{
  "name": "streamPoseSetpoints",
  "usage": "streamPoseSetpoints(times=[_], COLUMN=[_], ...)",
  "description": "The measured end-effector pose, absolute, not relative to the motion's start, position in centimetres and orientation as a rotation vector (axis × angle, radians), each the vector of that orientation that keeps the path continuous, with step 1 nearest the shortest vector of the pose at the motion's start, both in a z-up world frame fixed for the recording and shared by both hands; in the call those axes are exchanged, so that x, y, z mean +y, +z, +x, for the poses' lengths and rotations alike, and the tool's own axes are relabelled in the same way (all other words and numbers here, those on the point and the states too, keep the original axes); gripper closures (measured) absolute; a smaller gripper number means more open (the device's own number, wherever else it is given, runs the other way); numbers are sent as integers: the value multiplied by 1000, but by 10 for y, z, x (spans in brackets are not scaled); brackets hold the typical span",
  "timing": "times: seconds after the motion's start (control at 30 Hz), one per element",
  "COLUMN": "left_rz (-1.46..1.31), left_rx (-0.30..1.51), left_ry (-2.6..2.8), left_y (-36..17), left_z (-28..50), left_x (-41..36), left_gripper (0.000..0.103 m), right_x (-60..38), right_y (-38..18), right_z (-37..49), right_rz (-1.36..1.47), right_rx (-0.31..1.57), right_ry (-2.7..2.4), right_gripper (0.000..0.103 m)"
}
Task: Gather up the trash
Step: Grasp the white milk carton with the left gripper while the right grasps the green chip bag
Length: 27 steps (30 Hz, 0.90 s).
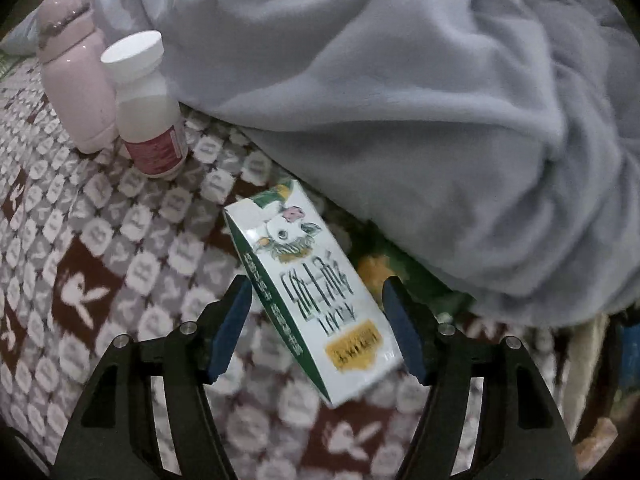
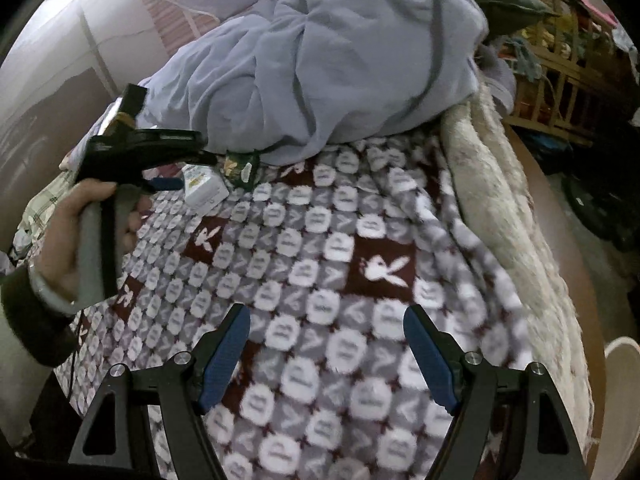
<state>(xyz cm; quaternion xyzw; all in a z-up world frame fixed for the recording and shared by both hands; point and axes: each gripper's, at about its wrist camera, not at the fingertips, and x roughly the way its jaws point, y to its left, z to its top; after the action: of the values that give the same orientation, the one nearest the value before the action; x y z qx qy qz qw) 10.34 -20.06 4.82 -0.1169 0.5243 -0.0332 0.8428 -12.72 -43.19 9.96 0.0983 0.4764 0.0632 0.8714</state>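
The white-and-green cardboard milk carton with a cow drawing (image 1: pixel 310 300) lies on the rabbit-patterned grey-and-maroon bed blanket (image 1: pixel 100 240), between the spread fingers of the left tool (image 1: pixel 316 328), which grips nothing. The carton sits skewed, so closing could pinch a corner and spin it away. The soft bed may let it sink. The right tool (image 2: pixel 326 356) hovers released over bare blanket. Nearby stand a white-capped translucent plastic bottle (image 1: pixel 150 108) holding pale contents and a pink flask (image 1: pixel 76 76), contents unseen, beside the rumpled pale-blue quilt (image 1: pixel 400 100).

Light: dim, cool, flat indoor light in both views; source can't be told.
Blur: patterned maroon-and-grey fleece blanket (image 2: pixel 320 264) smears near the lens; white-and-green milk carton (image 1: pixel 316 296) print soft.
Edges: fisheye bending, dark vignetted corners.
Glare: faint sheen on the glossy pink bottle (image 1: pixel 74 68).
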Motion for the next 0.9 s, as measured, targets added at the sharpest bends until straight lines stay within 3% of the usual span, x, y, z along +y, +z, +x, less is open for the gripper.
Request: streamPoseSetpoints(times=[0.13,0.43,0.9], left_rz=[-245,-200,-123], left_rx=[1108,1134,1156], left_ry=[-91,-174,-246], left_y=[39,54,62], left_z=[109,79,21], left_x=[-199,-137,-89], left_gripper=[35,44,44], right_x=[-427,-391,-291], right_y=[96,92,50], right_z=[-116,-56,83], right_rz=[191,145,-297], right_rx=[1001,976,1023], right_ry=[148,245,304], right_gripper=[25,25,25])
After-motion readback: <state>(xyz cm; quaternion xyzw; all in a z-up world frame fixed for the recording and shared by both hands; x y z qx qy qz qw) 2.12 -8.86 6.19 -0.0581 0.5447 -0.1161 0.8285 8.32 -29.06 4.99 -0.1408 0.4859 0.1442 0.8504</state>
